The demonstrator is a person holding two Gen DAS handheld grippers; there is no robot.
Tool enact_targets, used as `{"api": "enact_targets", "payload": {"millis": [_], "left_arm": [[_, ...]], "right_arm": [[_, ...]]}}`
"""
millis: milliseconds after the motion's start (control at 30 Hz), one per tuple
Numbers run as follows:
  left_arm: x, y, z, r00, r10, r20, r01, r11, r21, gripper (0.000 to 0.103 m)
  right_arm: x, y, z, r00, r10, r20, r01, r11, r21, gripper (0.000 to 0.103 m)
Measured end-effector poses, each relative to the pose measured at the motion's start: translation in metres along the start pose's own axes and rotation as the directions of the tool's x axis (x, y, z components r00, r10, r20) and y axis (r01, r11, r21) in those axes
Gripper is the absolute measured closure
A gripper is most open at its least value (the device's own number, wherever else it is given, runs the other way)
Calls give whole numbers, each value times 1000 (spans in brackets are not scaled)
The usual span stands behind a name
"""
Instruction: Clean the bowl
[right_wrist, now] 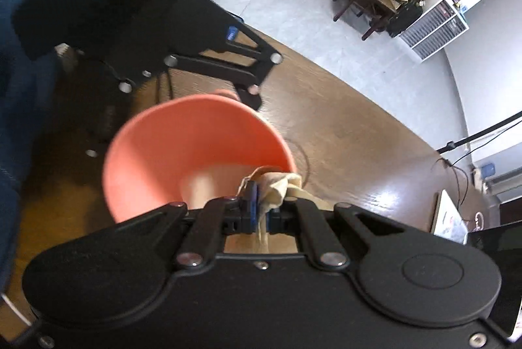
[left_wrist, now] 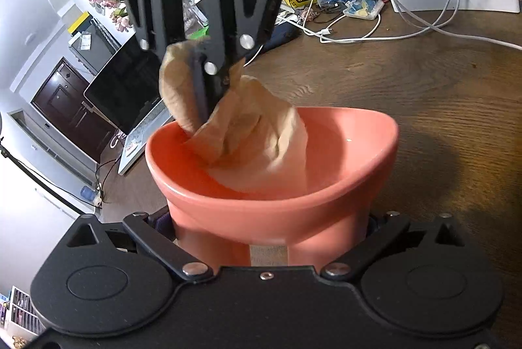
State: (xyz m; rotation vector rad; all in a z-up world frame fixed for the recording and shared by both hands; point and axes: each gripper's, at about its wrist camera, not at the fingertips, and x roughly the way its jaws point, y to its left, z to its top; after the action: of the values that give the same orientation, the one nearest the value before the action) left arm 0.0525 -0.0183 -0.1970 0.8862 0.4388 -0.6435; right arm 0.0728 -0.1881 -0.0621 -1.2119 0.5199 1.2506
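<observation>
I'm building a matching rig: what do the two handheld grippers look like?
Both the left gripper and right gripper are matte black, with flat linkage arms, silver rivets and round embossed discs on the body. The right one's pads are blue.

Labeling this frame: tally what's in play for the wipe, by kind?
Bowl: 1
Cloth: 1
Hand-held grippers: 2, left hand-held gripper clamped on the bowl, right hand-held gripper shut on the cloth
Total: 4
</observation>
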Motion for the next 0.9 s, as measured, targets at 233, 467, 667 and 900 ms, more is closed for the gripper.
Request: {"api": "enact_targets", "payload": {"millis": [233,467,667,900], "left_arm": [[0,1,0,1000,0,0,0,1000,-15,4],[2,0,2,1000,3,4,-3,1000,0,4],[2,-1,2,1000,1,4,-1,1000,12,4],[2,-1,2,1000,-1,-4,1,1000,6,4]], "right_arm": [[5,18,-23,994,75,-78,-74,997,25,98],[6,53,-13,989,143,-44,-141,989,50,98],[4,64,23,986,156,60,-158,987,38,98],[4,19,47,993,50,103,-54,998,40,98]]}}
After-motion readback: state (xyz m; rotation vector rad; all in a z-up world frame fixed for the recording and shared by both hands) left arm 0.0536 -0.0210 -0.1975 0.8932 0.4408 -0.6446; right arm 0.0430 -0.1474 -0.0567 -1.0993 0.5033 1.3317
